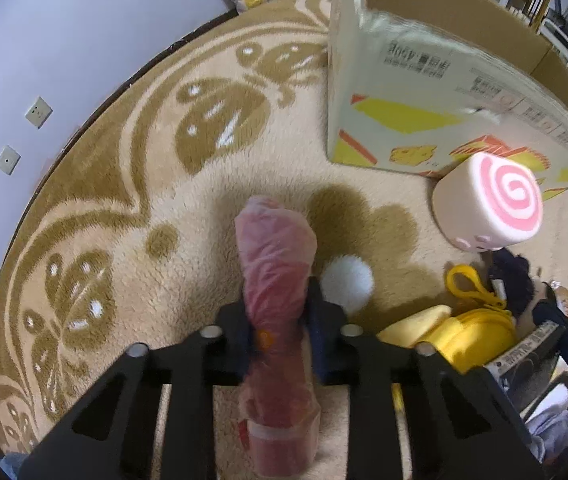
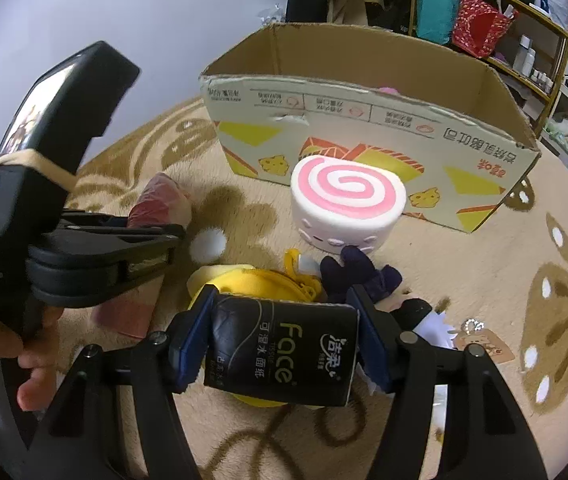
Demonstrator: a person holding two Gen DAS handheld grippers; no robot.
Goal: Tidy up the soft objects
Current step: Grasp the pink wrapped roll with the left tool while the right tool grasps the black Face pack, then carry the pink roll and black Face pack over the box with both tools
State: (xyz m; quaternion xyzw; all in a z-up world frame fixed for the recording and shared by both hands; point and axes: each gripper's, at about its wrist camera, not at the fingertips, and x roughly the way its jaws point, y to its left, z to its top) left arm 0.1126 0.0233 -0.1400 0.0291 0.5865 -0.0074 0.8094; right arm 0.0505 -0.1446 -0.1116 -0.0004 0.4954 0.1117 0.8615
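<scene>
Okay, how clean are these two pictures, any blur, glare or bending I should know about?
Left wrist view: strong fisheye bend with dark corners; the cardboard box smears with motion blur, while the pink wrapped toy is fairly sharp. Right wrist view: same curved edges, sharper overall; glare streaks the black tissue pack, and soft shadows fall on the rug.

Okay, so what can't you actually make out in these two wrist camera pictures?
- Open cardboard box: right wrist view, its front wall hides the contents; only a pink scrap shows above the rim.
- Yellow plush pouch: right wrist view, mostly behind the black tissue pack in the right gripper.
- Pink plastic-wrapped roll: left wrist view, wrap and blur hide what it is; left gripper is clamped on it.
- Dark navy plush toy: left wrist view, partly hidden.
</scene>
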